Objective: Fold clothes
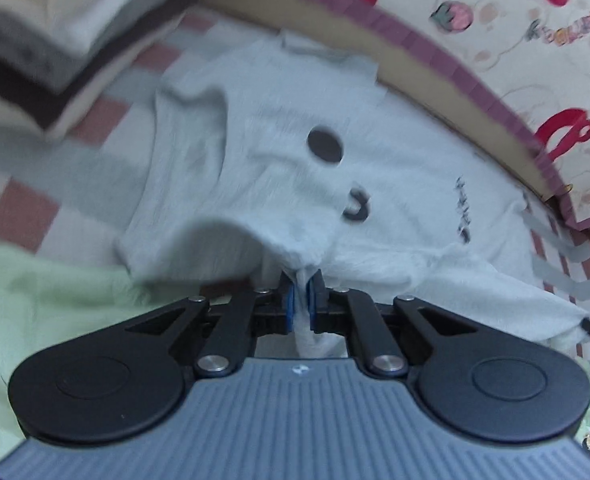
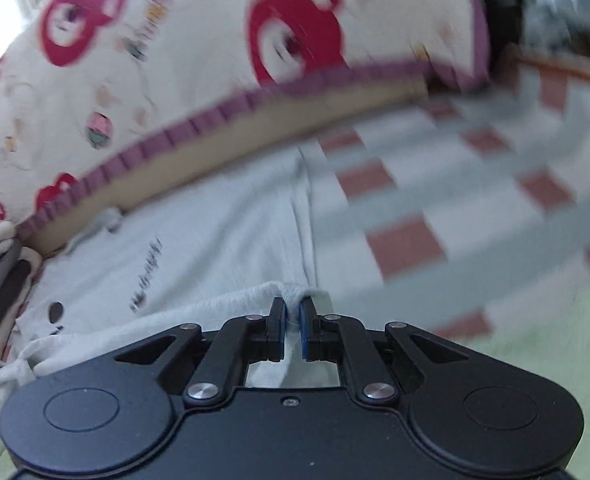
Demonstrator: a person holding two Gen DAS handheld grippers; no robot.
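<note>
Pale grey cotton, the T-shirt [image 1: 295,152] lies spread on the checked bed sheet [image 1: 19,216], collar far, hem near. The left tongs [image 1: 303,300] and right tongs [image 2: 292,328] are each pinched narrow on a bunch of hem. Risk: thin bites may slip as the hem lifts, or uneven pulling could skew the fold.
</note>
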